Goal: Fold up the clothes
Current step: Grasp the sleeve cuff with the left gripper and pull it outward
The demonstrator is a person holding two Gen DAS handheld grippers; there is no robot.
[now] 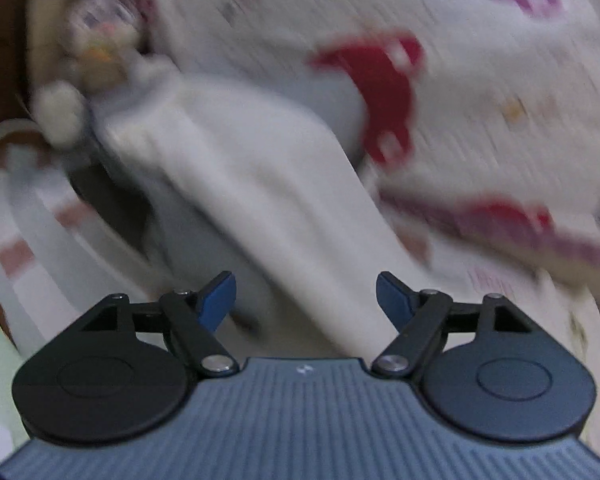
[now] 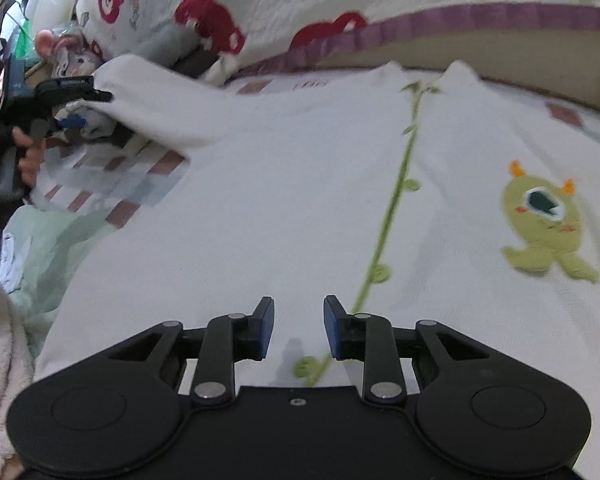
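A white knit garment (image 2: pixel 280 200) lies flat on the bed, front up, with a green vine (image 2: pixel 396 184) down its middle and a green monster patch (image 2: pixel 544 220) on one side. Its left sleeve (image 2: pixel 160 96) stretches toward the upper left. In the right wrist view my left gripper (image 2: pixel 90 110) is at the sleeve's end, jaws apart. The left wrist view is blurred: my left gripper (image 1: pixel 306 296) is open and the sleeve (image 1: pixel 240 168) runs out ahead from between its fingers. My right gripper (image 2: pixel 299 328) hovers open over the garment's near hem, with nothing between its fingers.
A quilt with red bears (image 2: pixel 220 20) is bunched along the far side, with a purple border. A plush toy (image 2: pixel 72 56) sits at the far left. A checked sheet (image 2: pixel 132 176) and a mint cloth (image 2: pixel 48 248) lie left of the garment. A hand (image 2: pixel 26 152) holds the left gripper.
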